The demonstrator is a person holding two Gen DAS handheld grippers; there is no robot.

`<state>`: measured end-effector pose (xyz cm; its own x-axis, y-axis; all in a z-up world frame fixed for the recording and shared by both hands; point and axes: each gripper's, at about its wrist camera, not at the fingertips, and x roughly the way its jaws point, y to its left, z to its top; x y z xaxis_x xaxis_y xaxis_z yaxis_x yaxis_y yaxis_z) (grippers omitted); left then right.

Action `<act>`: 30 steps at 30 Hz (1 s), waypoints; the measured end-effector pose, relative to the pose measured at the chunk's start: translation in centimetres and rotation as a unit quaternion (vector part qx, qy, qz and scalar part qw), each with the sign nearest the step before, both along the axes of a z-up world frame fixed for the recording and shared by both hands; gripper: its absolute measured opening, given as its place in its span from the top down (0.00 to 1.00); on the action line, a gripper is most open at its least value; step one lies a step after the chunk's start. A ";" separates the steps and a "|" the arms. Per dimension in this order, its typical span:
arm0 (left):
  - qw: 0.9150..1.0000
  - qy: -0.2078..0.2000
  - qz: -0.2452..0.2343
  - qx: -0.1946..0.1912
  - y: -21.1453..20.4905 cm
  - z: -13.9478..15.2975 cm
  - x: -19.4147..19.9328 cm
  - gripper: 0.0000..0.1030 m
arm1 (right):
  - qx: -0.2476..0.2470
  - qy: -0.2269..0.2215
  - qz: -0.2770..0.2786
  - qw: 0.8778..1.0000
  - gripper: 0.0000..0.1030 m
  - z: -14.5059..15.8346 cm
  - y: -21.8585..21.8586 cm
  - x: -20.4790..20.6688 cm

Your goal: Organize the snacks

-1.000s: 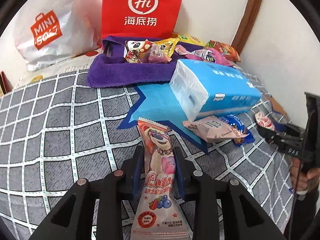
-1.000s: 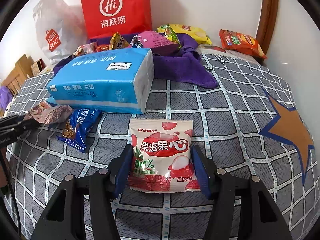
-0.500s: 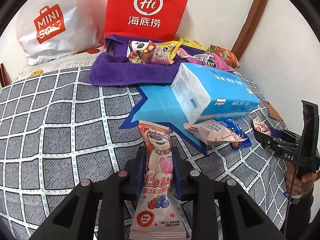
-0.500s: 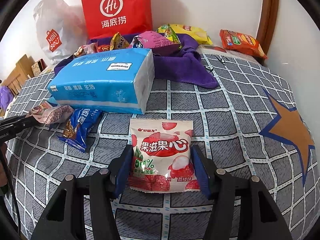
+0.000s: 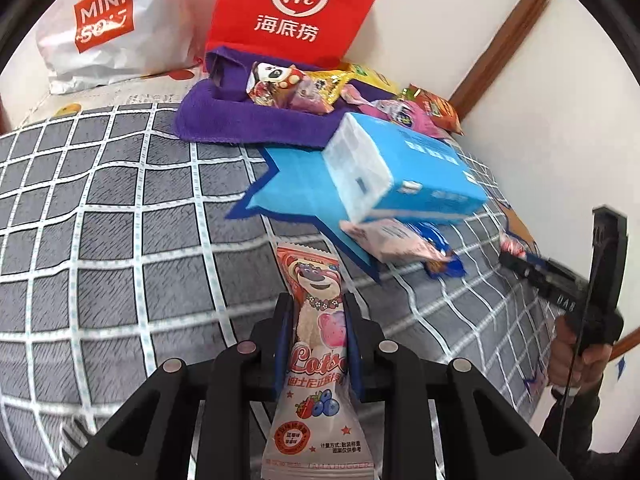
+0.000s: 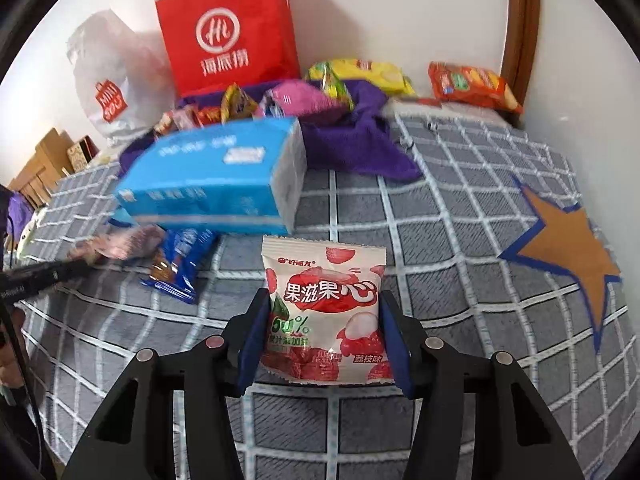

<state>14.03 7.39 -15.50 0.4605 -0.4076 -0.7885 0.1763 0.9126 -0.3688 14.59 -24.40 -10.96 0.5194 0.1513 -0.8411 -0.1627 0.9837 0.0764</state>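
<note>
Between the left gripper [image 5: 317, 320] pads, a tall pink "Lots-o" bear packet [image 5: 316, 344] is sitting pinched, while the right gripper [image 6: 325, 334] is clamping a red-and-white lychee gummy pouch [image 6: 326, 308] marked "50%", both over the grey checked bedspread [image 6: 460, 240]. Beyond, a red "Hi" bag [image 5: 294, 4] and a white "MINISO" bag [image 5: 108, 20] are standing against the wall, a purple towel [image 5: 248, 120] is carrying mixed snack packets, and a blue tissue pack [image 6: 216, 176] is lying beside it

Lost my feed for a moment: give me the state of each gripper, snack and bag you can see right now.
left gripper: shut on the bear snack stick.
bear snack stick: held between the fingers.
right gripper: shut on the lychee gummy pack.
lychee gummy pack: held upright, sealed.
tissue pack: lying flat on the checked cover.
purple towel: spread out, snacks piled on it.
red paper bag: standing against the wall.
</note>
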 end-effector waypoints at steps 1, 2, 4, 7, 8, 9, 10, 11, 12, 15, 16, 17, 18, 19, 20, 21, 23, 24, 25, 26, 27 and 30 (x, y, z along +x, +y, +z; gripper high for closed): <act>1.000 -0.002 -0.002 0.003 -0.1 0.3 -0.3 0.78 | 0.001 -0.004 0.000 1.000 0.49 0.6 0.1 -0.1; 1.000 -0.005 -0.003 0.004 -0.1 0.8 -0.6 0.78 | 0.004 -0.009 0.001 1.000 0.49 1.2 0.2 -0.1; 1.000 -0.009 -0.004 0.000 -0.2 1.7 -0.9 0.78 | 0.011 -0.017 0.005 1.000 0.49 2.5 0.6 -0.1; 1.000 -0.014 -0.004 -0.005 -0.2 3.1 -1.2 0.78 | 0.013 -0.031 0.013 0.999 0.49 4.0 1.4 0.0; 1.000 -0.017 -0.002 -0.003 -0.3 3.6 -1.2 0.78 | 0.013 -0.034 0.015 0.999 0.49 4.4 1.6 0.0; 1.000 -0.018 0.000 -0.001 -0.4 4.2 -1.2 0.78 | 0.013 -0.037 0.018 0.999 0.49 4.9 1.9 0.2; 1.000 -0.021 -0.003 -0.003 -0.5 4.8 -1.1 0.78 | 0.013 -0.040 0.022 0.999 0.49 5.3 2.2 0.4; 1.000 -0.022 -0.006 -0.006 -0.5 5.3 -1.0 0.78 | 0.014 -0.041 0.025 0.999 0.49 5.7 2.4 0.6; 1.000 -0.024 -0.006 -0.006 -0.6 5.9 -0.9 0.78 | 0.014 -0.043 0.029 0.999 0.49 6.1 2.8 0.9; 0.999 -0.037 -0.006 0.003 -1.0 7.9 -0.2 0.78 | 0.010 -0.053 0.031 0.998 0.49 7.7 3.6 2.1; 0.999 -0.042 -0.007 0.002 -1.1 8.6 0.0 0.78 | 0.012 -0.057 0.032 0.998 0.49 8.3 3.8 2.6; 0.999 -0.047 -0.009 -0.002 -1.2 9.4 0.4 0.78 | 0.015 -0.060 0.033 0.998 0.49 8.8 3.9 2.9; 0.999 -0.050 -0.010 -0.005 -1.4 10.0 0.7 0.78 | 0.018 -0.064 0.033 0.997 0.49 9.4 4.1 3.4; 0.998 -0.055 -0.010 -0.006 -1.5 10.7 1.0 0.78 | 0.018 -0.068 0.034 0.997 0.49 10.0 4.3 3.9; 0.998 -0.062 -0.010 -0.004 -1.7 11.4 1.5 0.78 | 0.018 -0.072 0.034 0.997 0.49 10.4 4.5 4.2; 0.998 -0.067 -0.009 -0.001 -1.9 11.9 1.8 0.78 | 0.017 -0.075 0.033 0.997 0.49 10.9 4.7 4.7; 0.997 -0.078 -0.008 0.004 -2.3 13.0 2.8 0.78 | 0.021 -0.077 0.034 0.996 0.49 11.9 5.0 5.9; 0.997 -0.082 -0.007 0.005 -2.4 13.4 3.2 0.78 | 0.024 -0.077 0.034 0.996 0.49 12.2 5.1 6.5; 0.996 -0.084 -0.005 0.005 -2.5 13.8 3.7 0.78 | 0.027 -0.077 0.033 0.996 0.49 12.5 5.2 7.1; 0.996 -0.086 -0.004 0.005 -2.6 14.1 4.2 0.78 | 0.031 -0.077 0.033 0.996 0.49 12.8 5.3 7.7; 0.996 -0.086 -0.004 0.005 -2.7 14.2 4.7 0.78 | 0.033 -0.076 0.033 0.996 0.49 13.1 5.4 8.2; 0.996 -0.088 0.001 0.006 -2.8 14.9 6.3 0.78 | 0.040 -0.075 0.030 0.996 0.49 13.6 5.6 10.0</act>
<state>20.37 4.54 -0.60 0.5927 -0.3976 -0.7005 0.2346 0.9172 -0.3221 24.63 -18.84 2.65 0.6257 0.2502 -0.7389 -0.2371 0.9634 0.1255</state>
